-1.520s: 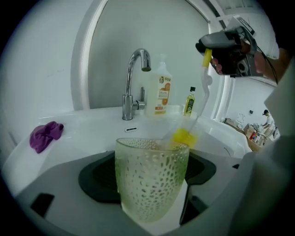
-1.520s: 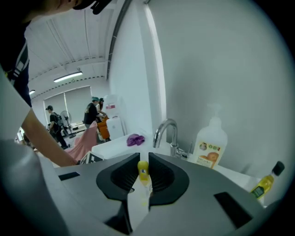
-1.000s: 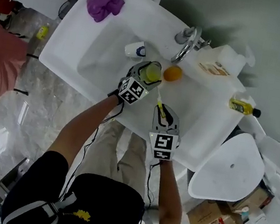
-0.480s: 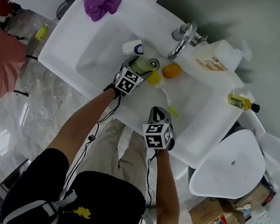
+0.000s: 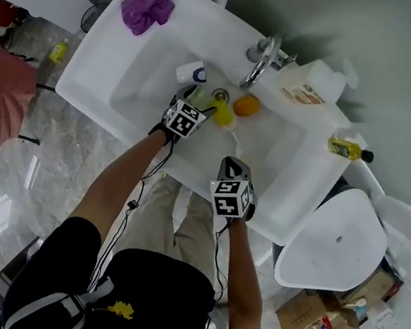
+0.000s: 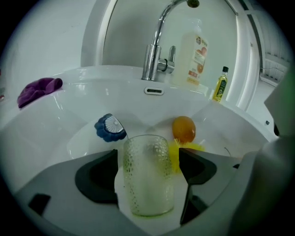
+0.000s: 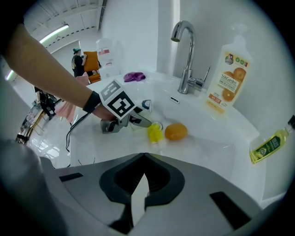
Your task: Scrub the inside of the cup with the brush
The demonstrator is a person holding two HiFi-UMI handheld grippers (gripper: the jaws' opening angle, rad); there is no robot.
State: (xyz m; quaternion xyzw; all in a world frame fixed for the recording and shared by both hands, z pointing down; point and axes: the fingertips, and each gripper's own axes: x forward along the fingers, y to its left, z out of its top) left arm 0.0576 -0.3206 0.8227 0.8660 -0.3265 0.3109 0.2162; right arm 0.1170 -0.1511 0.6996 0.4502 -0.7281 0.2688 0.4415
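My left gripper is low in the white sink, shut on a clear textured glass cup. The cup's mouth points away toward the drain. The brush lies in the basin with its yellow bristles just right of the cup's rim; its handle is hard to make out against the white. My right gripper hangs over the sink's front rim, apart from the brush. Its jaws are shut, and I see nothing held in them.
An orange rests right of the brush, and a blue and white scrubber lies behind the cup. The faucet arches over the basin. A purple cloth, a soap bottle and a small yellow bottle sit on the rim.
The right gripper held the brush a second ago; the brush now lies in the basin and that gripper has pulled back to the front rim. The left gripper carried the cup down toward the drain.
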